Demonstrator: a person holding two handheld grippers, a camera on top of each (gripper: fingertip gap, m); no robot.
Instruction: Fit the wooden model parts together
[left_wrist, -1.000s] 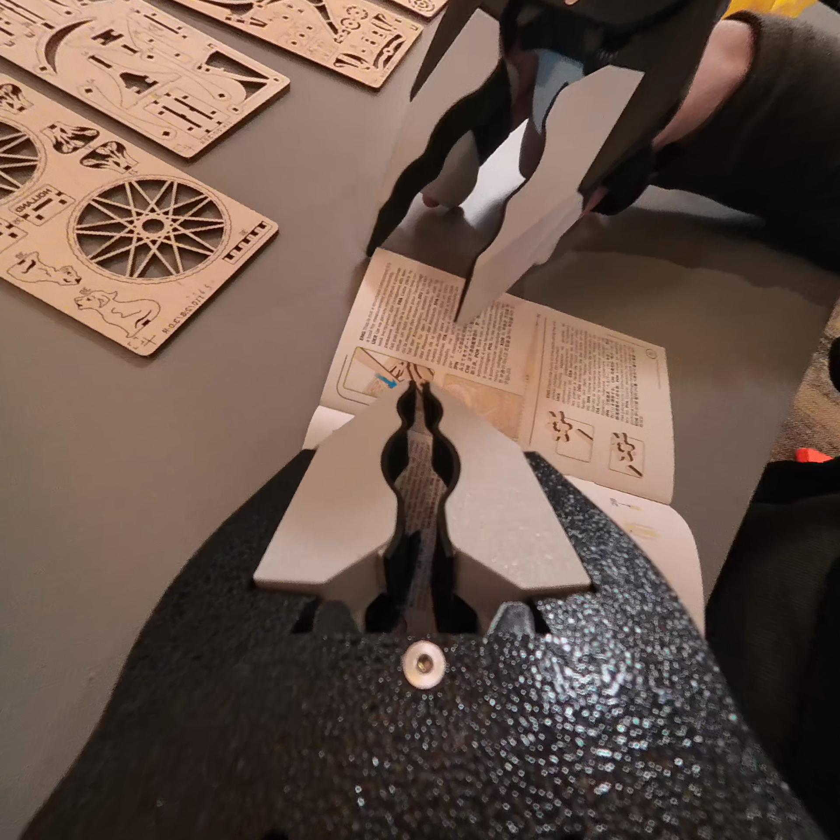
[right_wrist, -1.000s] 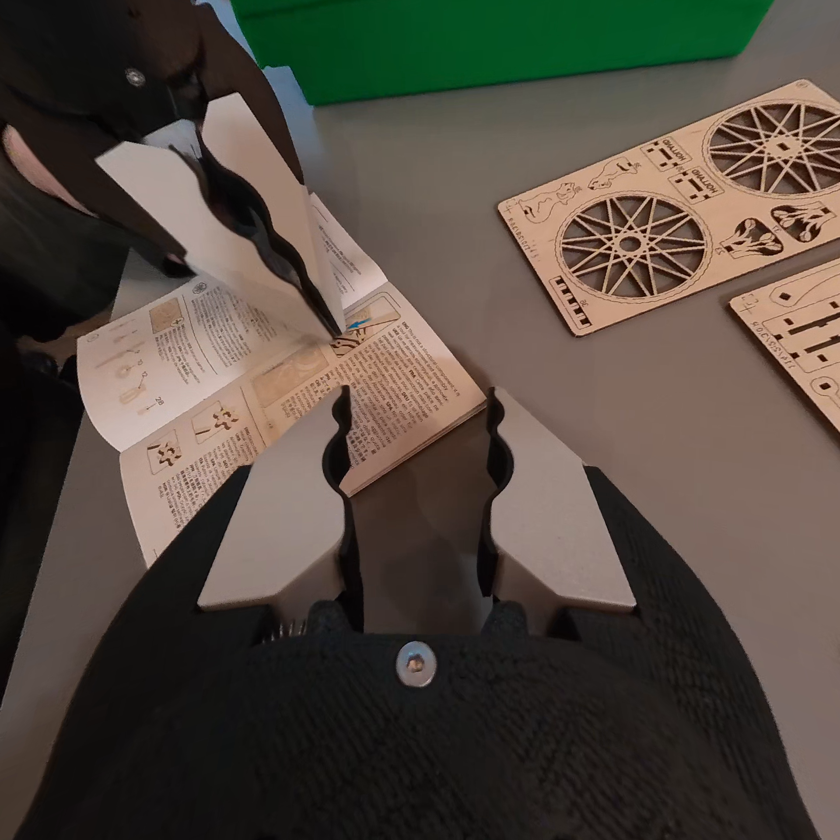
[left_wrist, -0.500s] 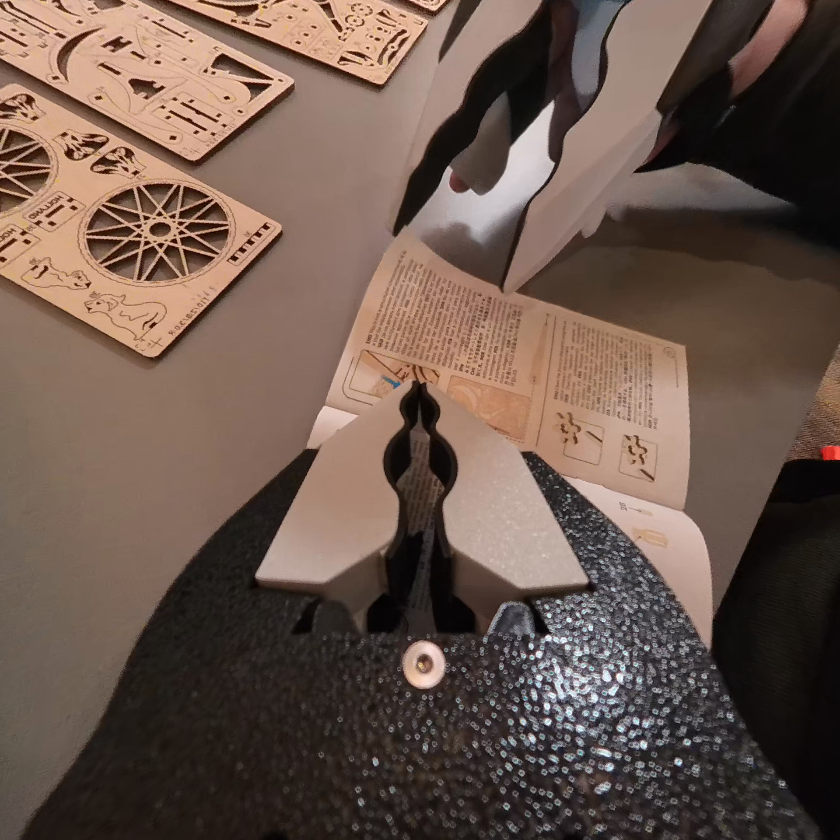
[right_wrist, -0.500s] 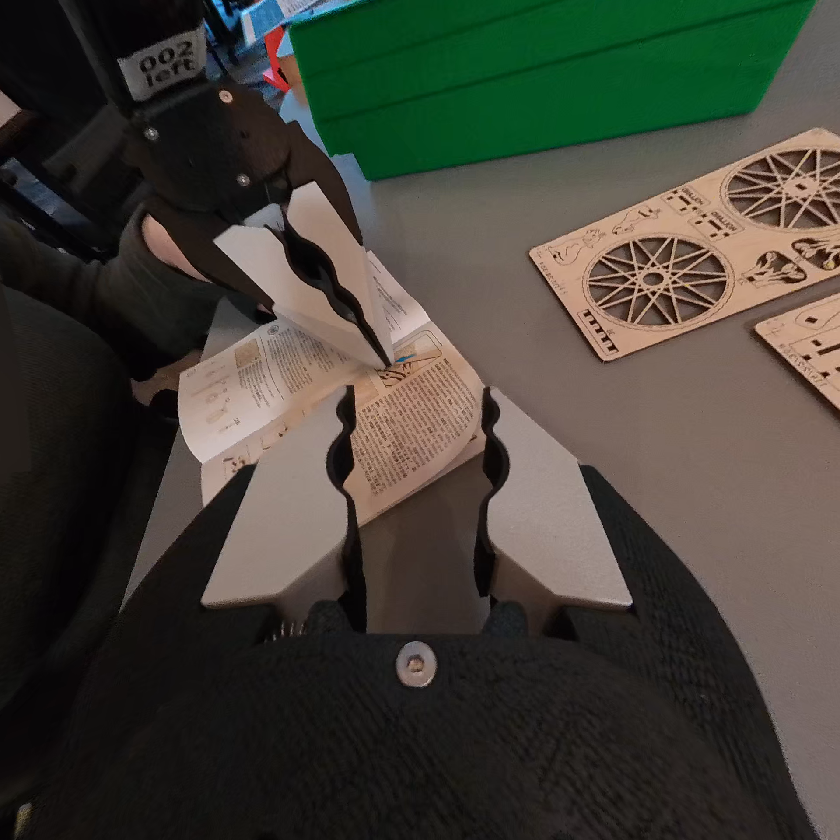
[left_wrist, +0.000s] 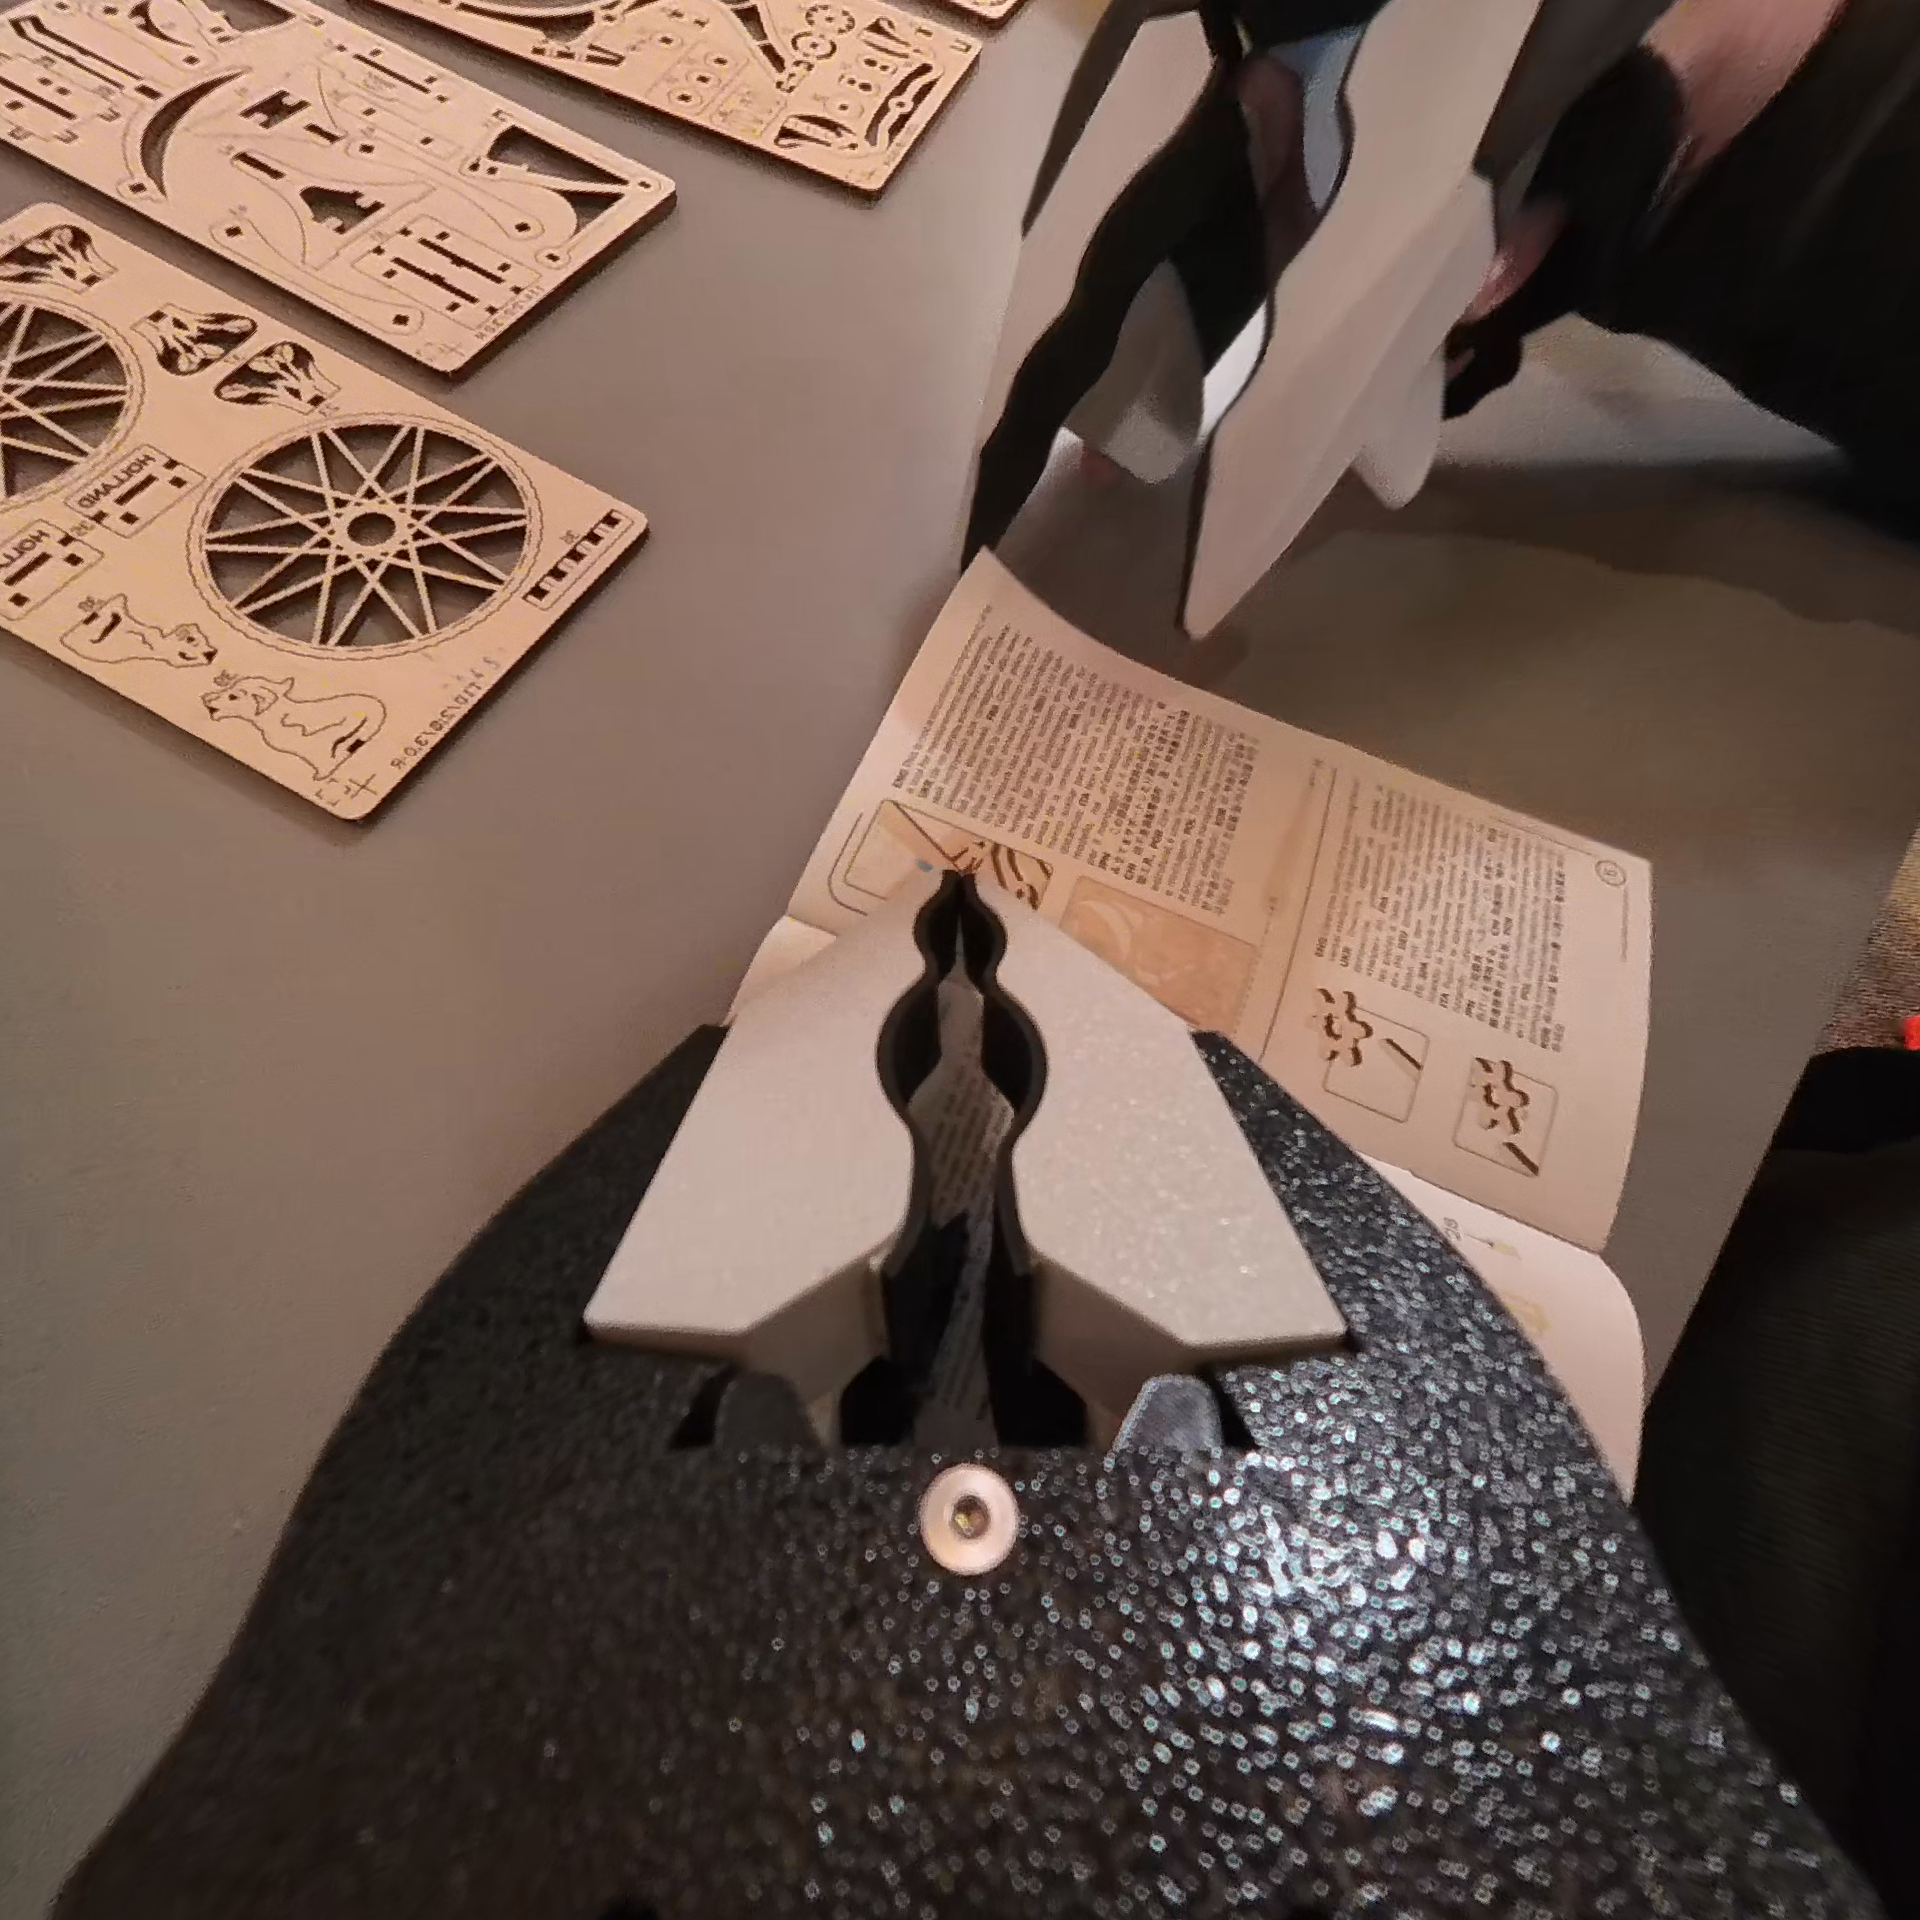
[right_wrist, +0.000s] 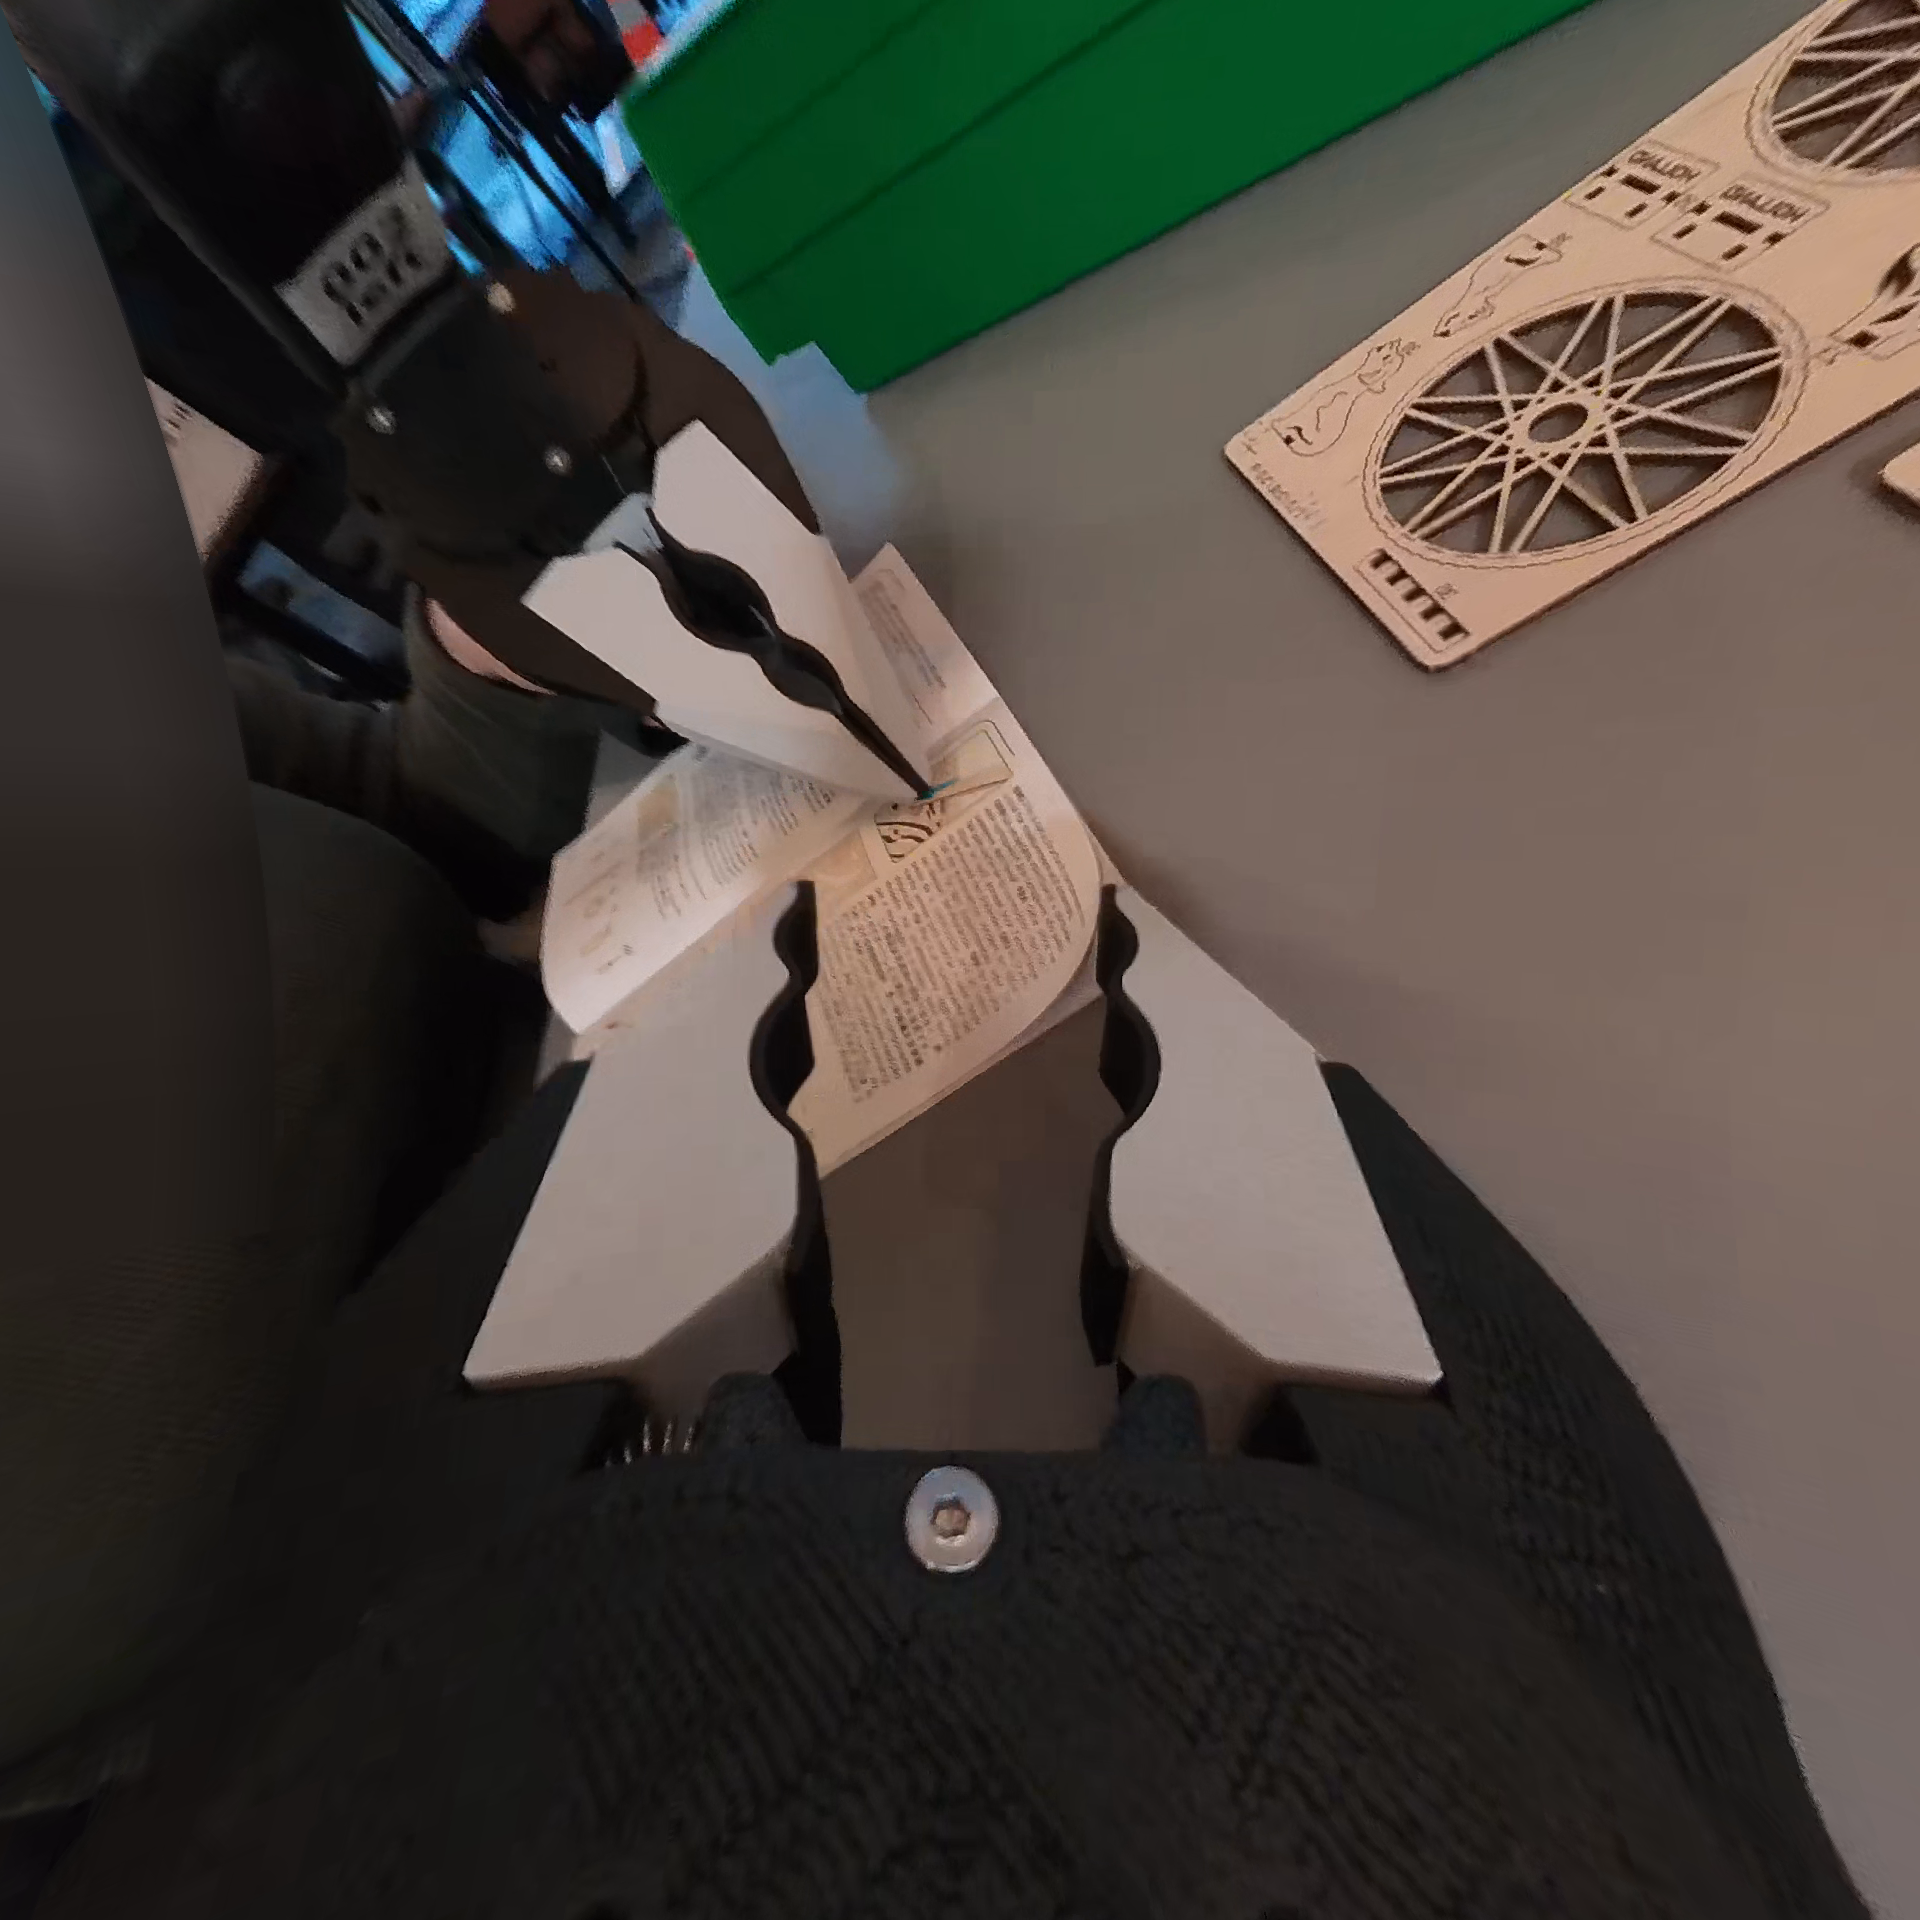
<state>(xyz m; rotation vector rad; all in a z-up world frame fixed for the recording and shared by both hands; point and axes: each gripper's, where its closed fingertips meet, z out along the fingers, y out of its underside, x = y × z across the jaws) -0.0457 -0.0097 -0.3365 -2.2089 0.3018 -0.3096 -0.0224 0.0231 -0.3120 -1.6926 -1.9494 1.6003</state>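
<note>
Several laser-cut wooden part sheets lie flat on the grey table; the nearest one, with spoked wheels (left_wrist: 364, 540), also shows in the right wrist view (right_wrist: 1579, 436). An open instruction booklet (left_wrist: 1403, 935) lies near the table edge. My left gripper (left_wrist: 956, 883) is shut with its tips on the booklet's page, and a strip of printed paper shows between its fingers. It also shows in the right wrist view (right_wrist: 920, 790). My right gripper (right_wrist: 956, 899) is open and empty, its fingers either side of the booklet's curled near corner (right_wrist: 1039, 935). The left wrist view shows it above the booklet's far edge (left_wrist: 1091, 582).
Two more wooden sheets (left_wrist: 343, 197) (left_wrist: 727, 73) lie behind the wheel sheet. A green box (right_wrist: 987, 187) stands at the back of the table. A gloved hand and dark sleeve (left_wrist: 1766, 260) hold the right gripper. Dark fabric (left_wrist: 1818, 1403) borders the table's edge.
The right gripper, still open, has drawn back and tilted, so the booklet's corner now sits between its fingers. The booklet's free page edge has curled upward. The left gripper stays shut on the page.
</note>
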